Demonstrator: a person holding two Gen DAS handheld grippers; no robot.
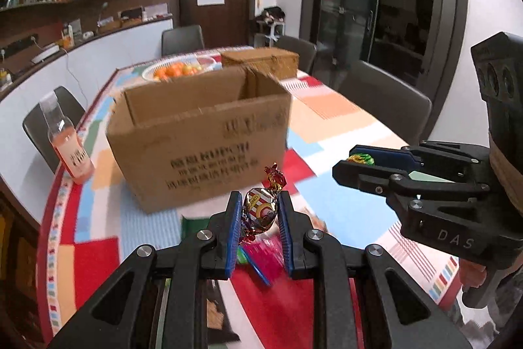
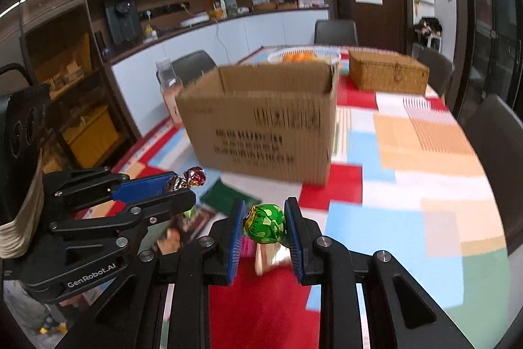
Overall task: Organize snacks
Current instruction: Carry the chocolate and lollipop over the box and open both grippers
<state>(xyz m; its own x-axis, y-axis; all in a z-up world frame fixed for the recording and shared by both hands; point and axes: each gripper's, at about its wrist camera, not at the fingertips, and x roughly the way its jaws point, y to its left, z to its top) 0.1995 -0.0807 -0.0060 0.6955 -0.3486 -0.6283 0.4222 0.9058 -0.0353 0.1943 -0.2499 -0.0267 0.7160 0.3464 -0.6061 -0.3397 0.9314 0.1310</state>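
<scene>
My left gripper (image 1: pixel 260 213) is shut on a red and gold wrapped candy (image 1: pixel 260 211), held above the table in front of an open cardboard box (image 1: pixel 202 133). My right gripper (image 2: pixel 264 219) is shut on a green wrapped candy (image 2: pixel 264 223), also in front of the box (image 2: pixel 261 126). In the left wrist view the right gripper (image 1: pixel 353 161) sits to the right with the green candy (image 1: pixel 359 158) at its tips. In the right wrist view the left gripper (image 2: pixel 183 185) sits to the left with the red candy (image 2: pixel 193 177). More snack packets (image 1: pixel 261 254) lie on the table below the grippers.
A pink drink bottle (image 1: pixel 67 143) stands left of the box. A white bowl of oranges (image 1: pixel 178 69) and a wicker basket (image 1: pixel 261 61) stand behind it. The patchwork tablecloth (image 1: pixel 343 107) covers the table; chairs (image 1: pixel 385 97) surround it.
</scene>
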